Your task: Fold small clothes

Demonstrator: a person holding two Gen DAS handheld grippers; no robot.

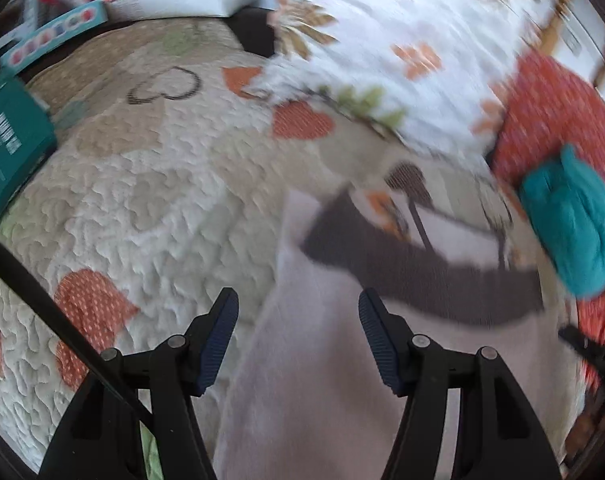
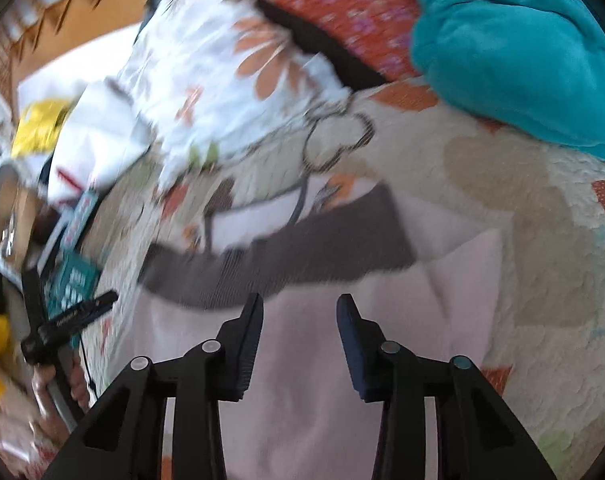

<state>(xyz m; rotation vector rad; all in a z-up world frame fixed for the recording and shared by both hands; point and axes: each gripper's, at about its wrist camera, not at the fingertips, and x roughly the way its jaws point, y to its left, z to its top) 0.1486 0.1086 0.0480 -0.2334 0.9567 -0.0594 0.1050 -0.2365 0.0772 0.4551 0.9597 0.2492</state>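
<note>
Both views motion-blurred. Left gripper (image 1: 298, 308) spread wide, holding nothing, over the left edge of a pale pink garment (image 1: 314, 380) with a dark waistband (image 1: 422, 268). Right gripper (image 2: 299, 314) also wide, nothing held, above the same garment lying flat on a quilt (image 1: 142, 208). Teal cloth (image 2: 514, 52) bunched beyond it; teal box (image 1: 10, 152) at far left.

Motion blur smears the pale garment (image 1: 302, 360) and its dark band (image 2: 278, 256) — folds unreadable. The teal cloth (image 2: 522, 60) and the green box (image 1: 10, 152) run off the edge.
</note>
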